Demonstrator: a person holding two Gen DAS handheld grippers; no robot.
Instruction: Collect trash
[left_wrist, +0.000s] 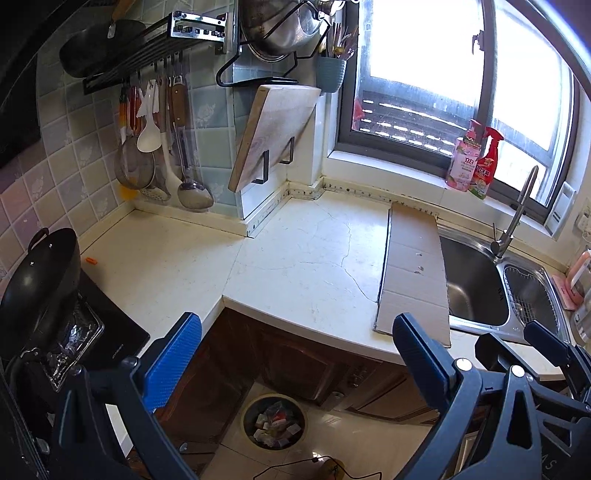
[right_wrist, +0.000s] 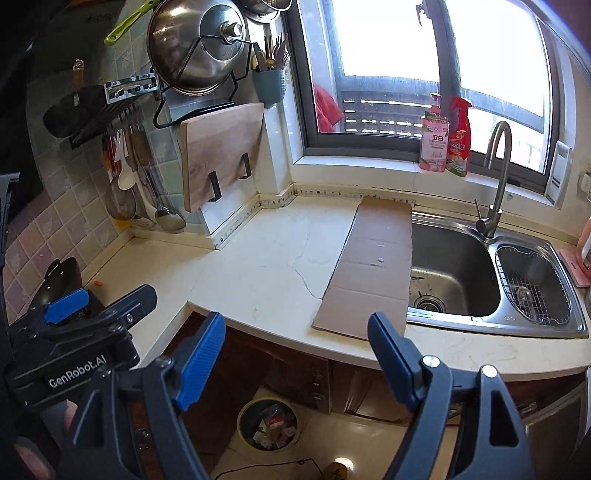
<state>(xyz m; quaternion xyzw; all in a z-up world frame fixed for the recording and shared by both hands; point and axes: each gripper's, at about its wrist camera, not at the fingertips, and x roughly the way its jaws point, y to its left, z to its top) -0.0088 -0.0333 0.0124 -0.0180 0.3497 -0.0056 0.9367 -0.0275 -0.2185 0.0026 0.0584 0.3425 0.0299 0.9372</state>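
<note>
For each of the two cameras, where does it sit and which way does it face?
Left wrist: sits on the left gripper, facing the counter corner and window; its own open fingers show, plus the right gripper at right.
Right wrist: sits on the right gripper, facing the sink and window; the left gripper shows at left.
Both share the cardboard, the cutting board and the trash bin on the floor.

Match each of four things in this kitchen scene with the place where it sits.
Things:
1. flat brown cardboard sheet
2. round trash bin
3. red spray bottle
4. wooden cutting board

Places:
A. on the windowsill
B. on the floor below the counter
C. on the counter beside the steel sink
D. held in black wall brackets

Pairs: 1-C, 2-B, 3-A, 4-D
</note>
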